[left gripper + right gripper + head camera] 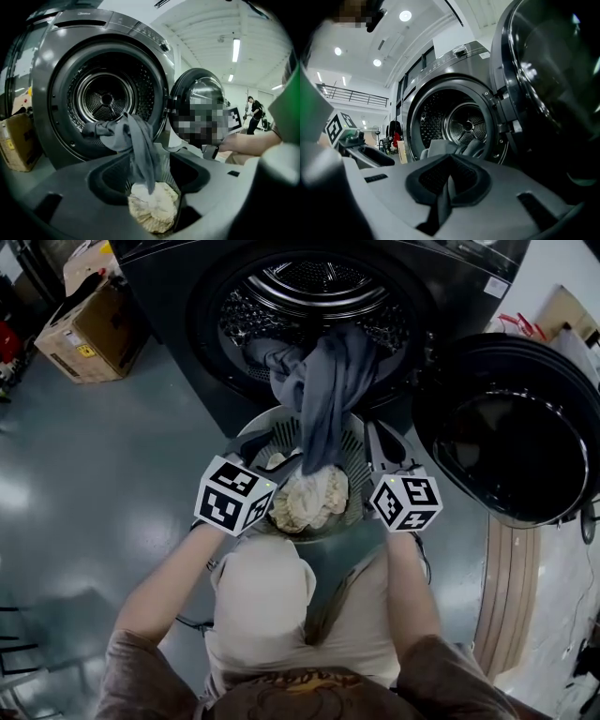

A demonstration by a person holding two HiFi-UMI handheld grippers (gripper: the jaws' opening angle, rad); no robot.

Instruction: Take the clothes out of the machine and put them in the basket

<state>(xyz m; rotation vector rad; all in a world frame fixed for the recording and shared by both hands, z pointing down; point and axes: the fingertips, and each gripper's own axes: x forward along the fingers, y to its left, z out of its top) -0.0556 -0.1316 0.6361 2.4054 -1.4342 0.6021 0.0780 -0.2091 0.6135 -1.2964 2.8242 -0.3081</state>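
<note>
Two claws face the dark grey front-loading washing machine (169, 296), left claw (152, 190) open, right claw (447, 187) closed together. From its drum mouth a long grey garment (328, 390) hangs into the round grey perforated basket (361, 460) below, onto a crumpled cream cloth (309, 498)

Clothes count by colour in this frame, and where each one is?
Grey garment, hanging from the drum into the basket: 1
Cream garment, in the basket: 1
Total: 2
</note>
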